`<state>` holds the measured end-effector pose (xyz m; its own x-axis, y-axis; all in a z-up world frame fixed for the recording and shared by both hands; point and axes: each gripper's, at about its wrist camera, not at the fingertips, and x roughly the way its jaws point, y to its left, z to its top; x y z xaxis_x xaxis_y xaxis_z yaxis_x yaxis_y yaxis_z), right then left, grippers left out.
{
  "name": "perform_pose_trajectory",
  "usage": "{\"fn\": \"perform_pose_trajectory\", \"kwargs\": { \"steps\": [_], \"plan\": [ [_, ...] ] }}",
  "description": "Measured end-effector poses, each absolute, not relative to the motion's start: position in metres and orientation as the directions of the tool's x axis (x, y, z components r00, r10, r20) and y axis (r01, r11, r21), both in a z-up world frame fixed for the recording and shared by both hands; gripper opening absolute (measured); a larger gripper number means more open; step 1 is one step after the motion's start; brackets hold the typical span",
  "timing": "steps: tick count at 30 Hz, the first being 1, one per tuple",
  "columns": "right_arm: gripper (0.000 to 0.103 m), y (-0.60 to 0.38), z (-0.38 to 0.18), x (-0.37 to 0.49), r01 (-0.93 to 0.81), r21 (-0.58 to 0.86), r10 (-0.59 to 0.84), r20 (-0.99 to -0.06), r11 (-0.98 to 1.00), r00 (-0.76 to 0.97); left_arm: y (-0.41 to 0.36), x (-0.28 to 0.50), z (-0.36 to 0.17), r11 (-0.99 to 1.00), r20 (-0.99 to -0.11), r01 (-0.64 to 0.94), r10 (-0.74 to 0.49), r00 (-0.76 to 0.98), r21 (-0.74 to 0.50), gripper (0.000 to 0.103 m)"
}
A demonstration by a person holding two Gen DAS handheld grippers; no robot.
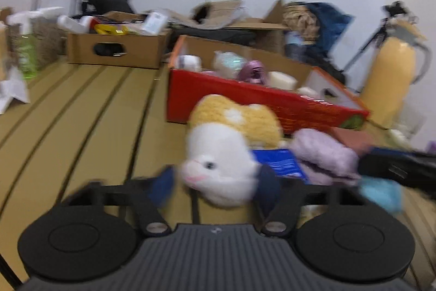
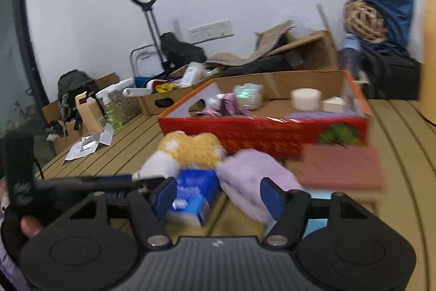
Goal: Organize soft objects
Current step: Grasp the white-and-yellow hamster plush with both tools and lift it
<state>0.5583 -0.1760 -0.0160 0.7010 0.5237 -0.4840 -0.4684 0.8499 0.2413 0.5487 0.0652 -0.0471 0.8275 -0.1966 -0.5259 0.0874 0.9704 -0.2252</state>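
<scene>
The left gripper points level over the table, fingers spread around the plush toy's white head — contact unclear. The right gripper gapes, holding nothing, purple cloth between its fingers. At twelve o'clock, the red box holds sponges.

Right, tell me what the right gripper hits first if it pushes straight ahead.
Probably the blue packet and the purple plush: both lie between the right gripper's open fingers. Beyond them stands the red box. Blur leaves depth uncertain.
</scene>
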Motion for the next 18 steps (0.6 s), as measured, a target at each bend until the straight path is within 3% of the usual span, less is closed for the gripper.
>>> {"fn": "perform_pose_trajectory", "kwargs": {
  "steps": [2,6,11,14,16,18],
  "plan": [
    [0.063,-0.16,-0.014,0.573,-0.502,0.222,0.541,-0.487,0.836,0.686,0.078,0.544,-0.045,0.969,-0.515,0.061,-0.18,0.838,-0.239,0.057],
    [0.063,-0.124,-0.016,0.601,-0.577,0.183,0.577,-0.518,0.796,0.632,0.118,0.535,-0.048,0.964,-0.5,-0.114,-0.022,0.866,-0.241,0.06],
    [0.063,-0.09,-0.026,0.633,-0.629,0.198,0.616,-0.552,0.752,0.562,0.148,0.531,-0.046,0.915,-0.475,-0.199,0.009,0.88,-0.35,0.064],
    [0.063,-0.075,-0.031,0.649,-0.658,0.244,0.659,-0.553,0.713,0.509,0.162,0.529,-0.043,0.885,-0.432,-0.207,0.008,0.902,-0.416,0.078],
    [0.062,-0.063,-0.037,0.659,-0.631,0.257,0.639,-0.582,0.732,0.504,0.165,0.541,-0.044,0.876,-0.448,-0.19,-0.032,0.894,-0.443,0.074],
    [0.046,-0.056,-0.041,0.662,-0.626,0.279,0.645,-0.588,0.728,0.488,0.168,0.547,-0.048,0.863,-0.471,-0.185,-0.067,0.88,-0.47,0.067]
  ]
}}
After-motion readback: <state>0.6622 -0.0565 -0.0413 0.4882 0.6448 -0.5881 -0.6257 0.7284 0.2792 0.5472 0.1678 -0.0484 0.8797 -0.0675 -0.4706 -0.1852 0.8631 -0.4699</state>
